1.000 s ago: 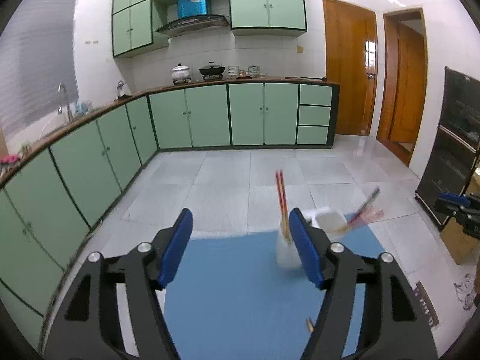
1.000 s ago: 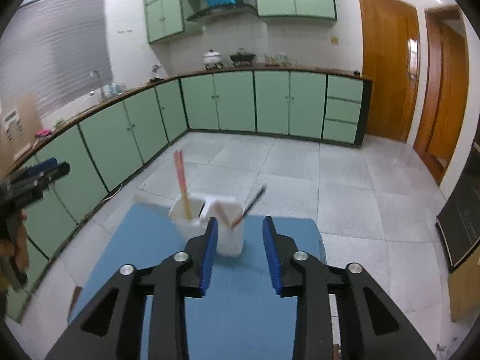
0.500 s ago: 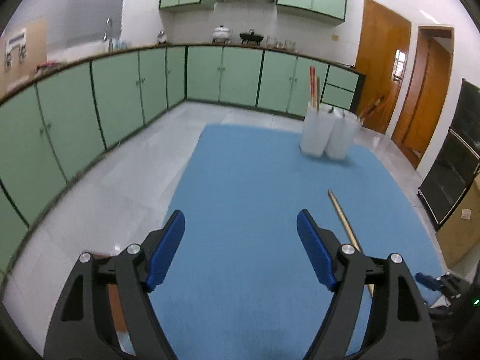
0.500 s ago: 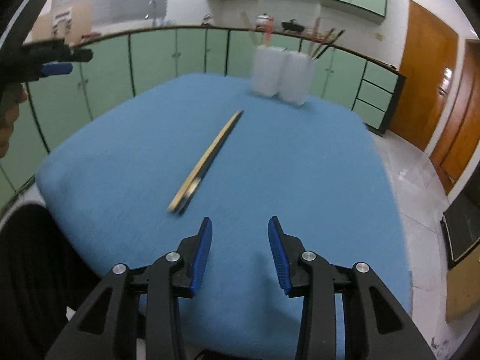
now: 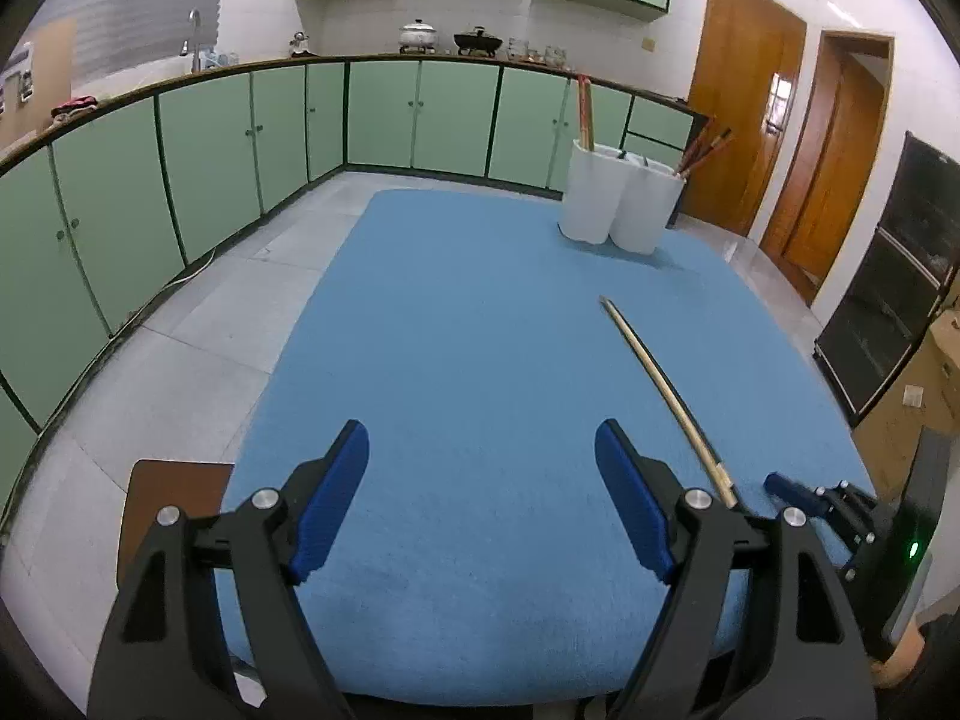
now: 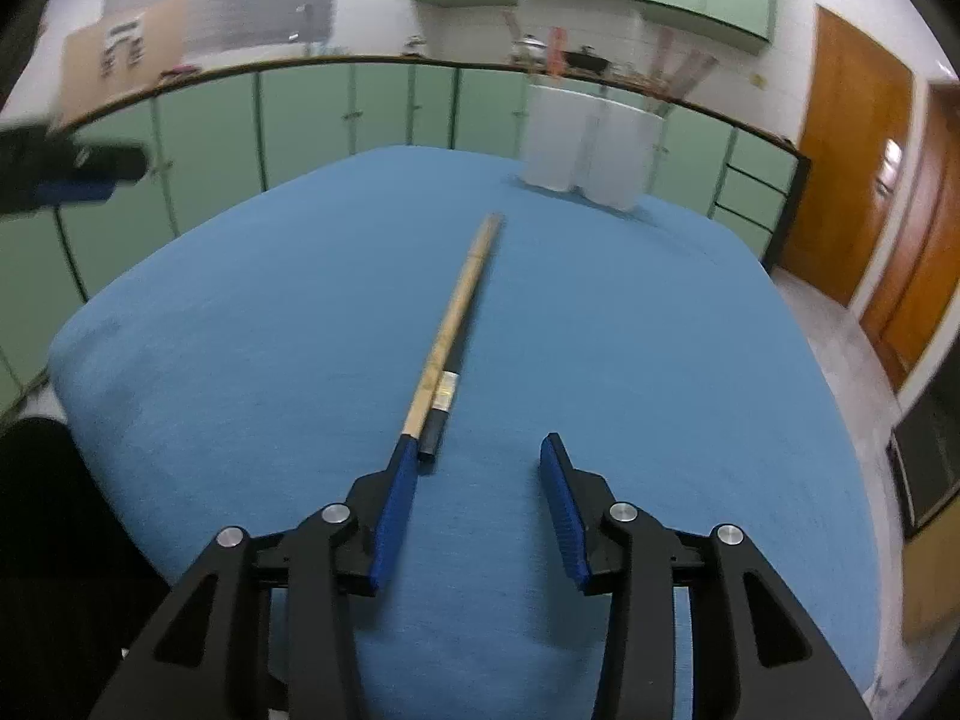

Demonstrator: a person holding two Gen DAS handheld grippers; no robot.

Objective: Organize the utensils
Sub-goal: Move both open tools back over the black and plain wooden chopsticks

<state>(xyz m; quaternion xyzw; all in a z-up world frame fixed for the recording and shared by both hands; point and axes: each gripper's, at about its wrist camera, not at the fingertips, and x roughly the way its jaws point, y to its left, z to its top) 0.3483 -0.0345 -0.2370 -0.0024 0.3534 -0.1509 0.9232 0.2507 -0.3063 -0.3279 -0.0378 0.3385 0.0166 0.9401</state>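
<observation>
Right hand-held gripper (image 6: 477, 450) now wider, nearer chopsticks (image 6: 453, 324).

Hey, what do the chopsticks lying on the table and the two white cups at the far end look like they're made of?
Chopsticks: one pale tan and matte, probably bamboo or wood; a darker one beside it with a silvery band, material unclear. White cups: smooth, slightly translucent, likely plastic.

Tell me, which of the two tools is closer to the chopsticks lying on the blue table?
The right tool: it hovers open just behind the chopsticks' near end, one finger beside them. The left tool is off to their left, also open and not touching them.
</observation>
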